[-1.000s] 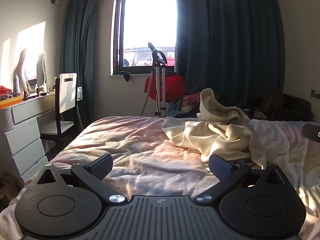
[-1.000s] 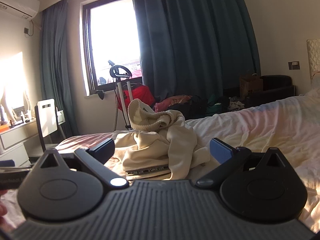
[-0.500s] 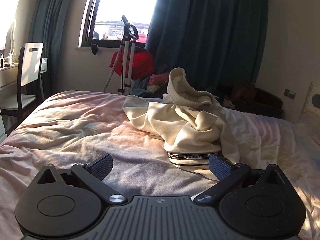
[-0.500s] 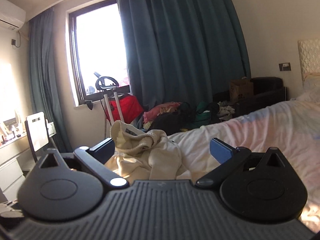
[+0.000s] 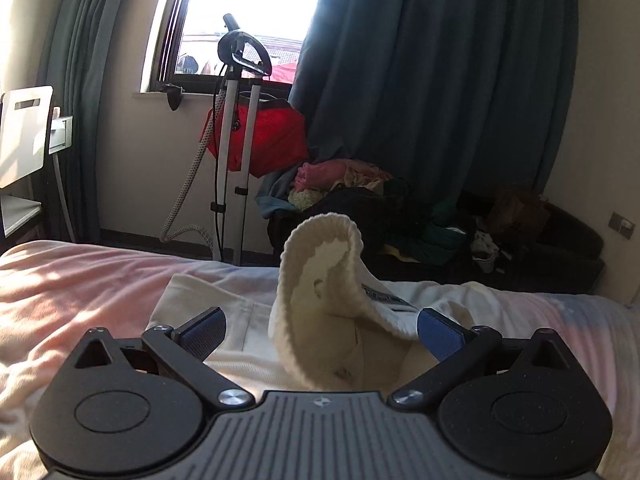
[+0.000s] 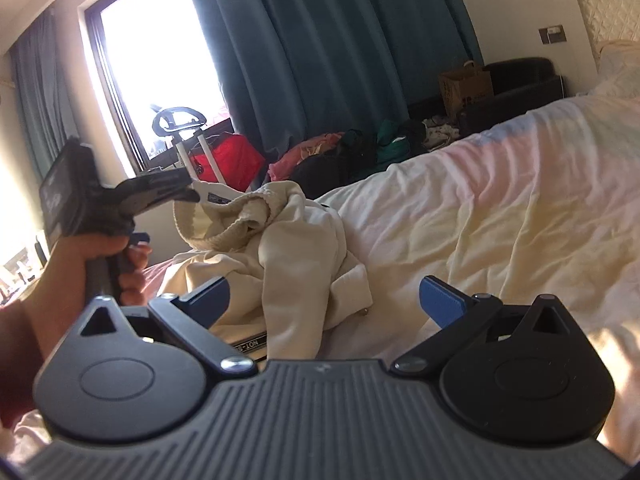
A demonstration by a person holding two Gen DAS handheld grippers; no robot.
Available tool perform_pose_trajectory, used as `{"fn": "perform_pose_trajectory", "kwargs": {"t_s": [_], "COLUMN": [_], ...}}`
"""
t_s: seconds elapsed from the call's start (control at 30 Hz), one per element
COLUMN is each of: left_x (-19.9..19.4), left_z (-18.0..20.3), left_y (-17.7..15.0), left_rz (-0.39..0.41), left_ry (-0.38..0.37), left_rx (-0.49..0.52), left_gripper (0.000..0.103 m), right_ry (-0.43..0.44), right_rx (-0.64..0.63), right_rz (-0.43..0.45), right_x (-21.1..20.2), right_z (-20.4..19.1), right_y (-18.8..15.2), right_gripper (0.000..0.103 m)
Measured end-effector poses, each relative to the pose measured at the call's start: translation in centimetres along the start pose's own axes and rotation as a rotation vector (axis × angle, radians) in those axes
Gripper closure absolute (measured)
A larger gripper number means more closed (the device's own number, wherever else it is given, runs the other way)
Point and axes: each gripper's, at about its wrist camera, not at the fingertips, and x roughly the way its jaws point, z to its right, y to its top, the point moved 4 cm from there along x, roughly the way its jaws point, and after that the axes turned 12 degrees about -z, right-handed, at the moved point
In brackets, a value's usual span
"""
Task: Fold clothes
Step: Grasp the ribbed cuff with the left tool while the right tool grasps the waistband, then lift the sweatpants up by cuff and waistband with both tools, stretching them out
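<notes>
A crumpled cream sweatshirt (image 6: 296, 240) lies on the bed, its ribbed knit collar (image 5: 320, 280) standing up. My left gripper (image 5: 320, 332) is open, its blue pads on either side of the collar, close over the garment. In the right wrist view the left gripper (image 6: 188, 194) reaches to the collar's top edge from the left, held by a hand. My right gripper (image 6: 324, 300) is open and empty, just in front of the sweatshirt's near folds and its striped hem band (image 6: 250, 348).
The bed (image 6: 500, 208) has a rumpled pale sheet stretching right toward a pillow. Beyond it stand a garment steamer (image 5: 236, 140) with a red bag, a clothes pile (image 5: 360, 188) on a dark sofa, teal curtains and a window. A white chair (image 5: 24, 136) stands at left.
Both grippers have moved forward to the sweatshirt. The left gripper now straddles the raised collar; the right has closed in on the garment's near side. Both stay open.
</notes>
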Motion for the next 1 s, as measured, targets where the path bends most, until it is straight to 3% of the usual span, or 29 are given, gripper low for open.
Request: {"fn": "perform_pose_trajectory", "kwargs": {"t_s": [0.17,0.33,0.4,0.43,0.73,1.0], "left_x": [5.4,7.7,6.4,5.4,-14.3,-30.4], "left_z": [0.8,0.2,0.3,0.5,9.5,16.0], "left_y": [3.1,5.1,6.0,6.5,9.0,10.0], "left_rz": [-0.048,-0.154,-0.164,-0.158,0.127,0.237], "left_ry": [0.017,0.1,0.111,0.109,0.016,-0.046], "left_rx": [-0.059,-0.099,-0.087,-0.073,0.218,0.302], "left_gripper": [0.012,0.068,0.081,0.082,0.083,0.084], "right_ry": [0.011,-0.013,-0.018,-0.015,0.042,0.119], "right_rx": [0.032,0.017,0.004,0.002,-0.003,-0.018], "right_rz": [-0.018,-0.012,-0.001,0.006,0.151,0.24], "right_x": [3.5,5.6,5.8,5.7,1.8,-3.7], "right_z": [0.9,1.0,0.8,0.7,0.6,-0.2], "right_y": [-0.3,-0.7,-0.8,-0.7,-0.9,-0.8], "right_gripper": [0.0,0.0,0.0,0.0,0.0,0.0]}}
